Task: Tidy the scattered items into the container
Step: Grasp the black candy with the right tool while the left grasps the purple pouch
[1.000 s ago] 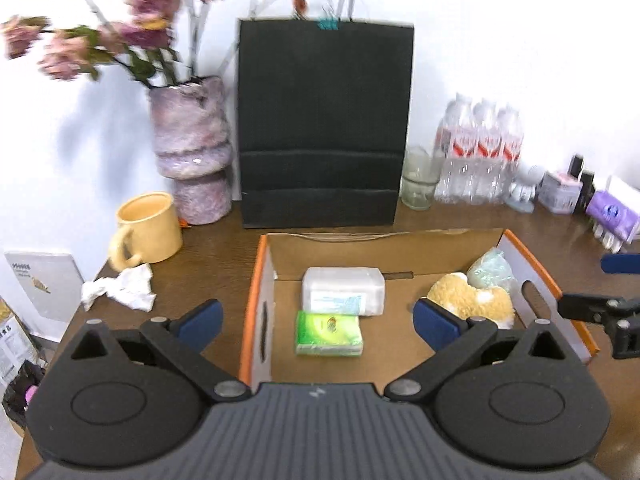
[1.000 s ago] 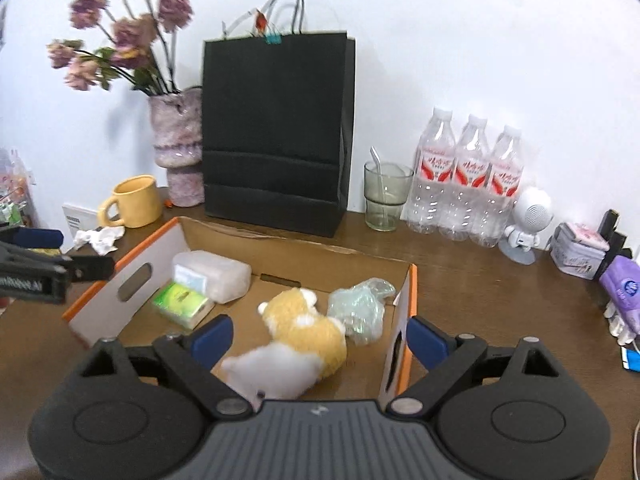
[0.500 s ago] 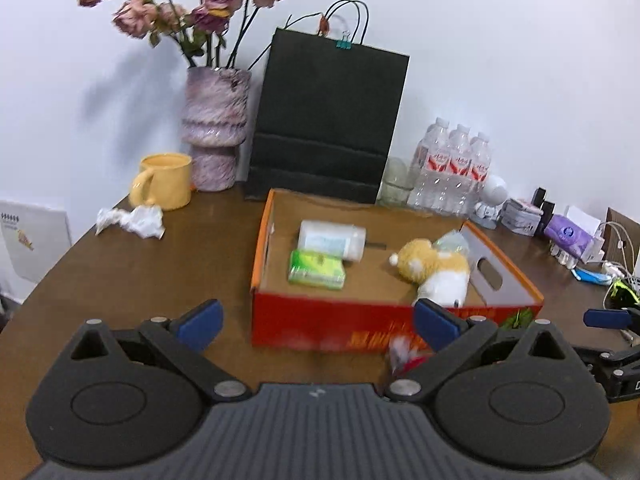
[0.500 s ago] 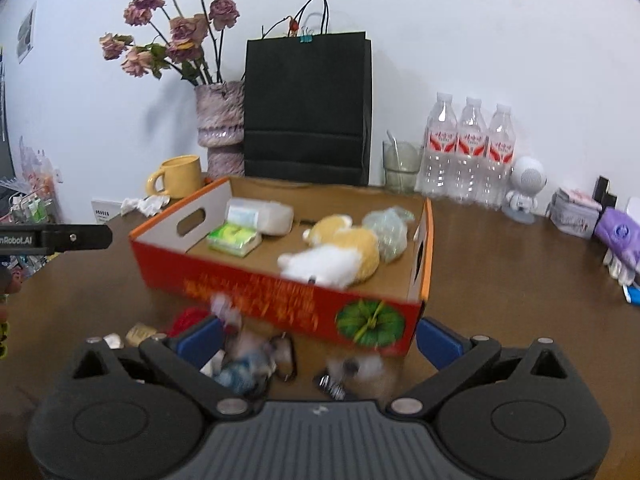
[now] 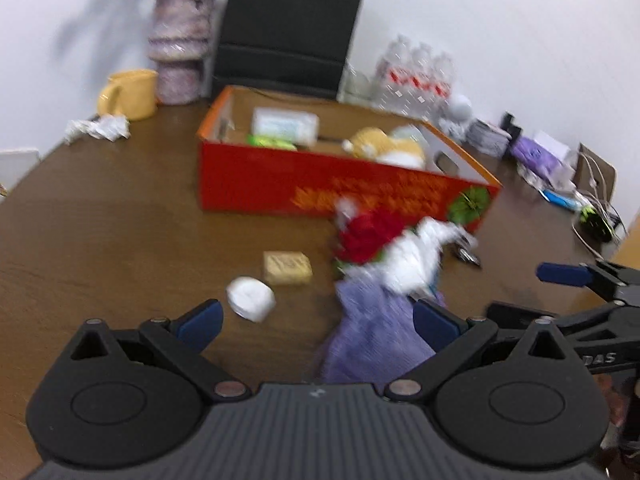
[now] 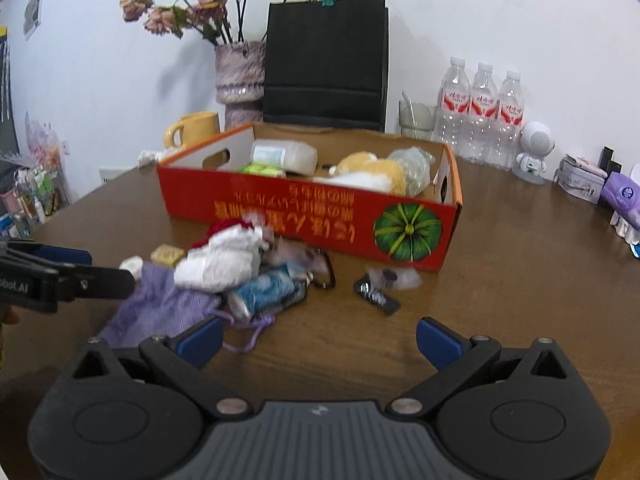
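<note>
An open red cardboard box [image 5: 344, 188] [image 6: 312, 216] stands mid-table and holds a plush toy [image 6: 372, 172], tissue packs [image 6: 284, 154] and a clear bag. In front of it lies a loose pile: a purple drawstring pouch [image 5: 372, 336] [image 6: 160, 304], a white crumpled cloth [image 5: 416, 256] [image 6: 220, 260], a red item [image 5: 368, 236], a blue tube [image 6: 264, 292], a tan block [image 5: 288, 267], a white round piece [image 5: 251, 298] and a black wrapper [image 6: 376, 298]. My left gripper [image 5: 318, 320] hovers open just before the pouch. My right gripper [image 6: 320, 342] is open over bare table, near the wrapper.
A black paper bag [image 6: 326, 64], a vase of dried flowers [image 6: 240, 76], a yellow mug [image 5: 128, 94], a glass and three water bottles [image 6: 484, 116] line the wall behind the box. Crumpled tissue [image 5: 100, 128] lies at the left. Small packs and cables crowd the right edge [image 5: 560, 168].
Both grippers have pulled back from over the box to the table's front. The scattered pile in front of the box has come into view. Both stay open.
</note>
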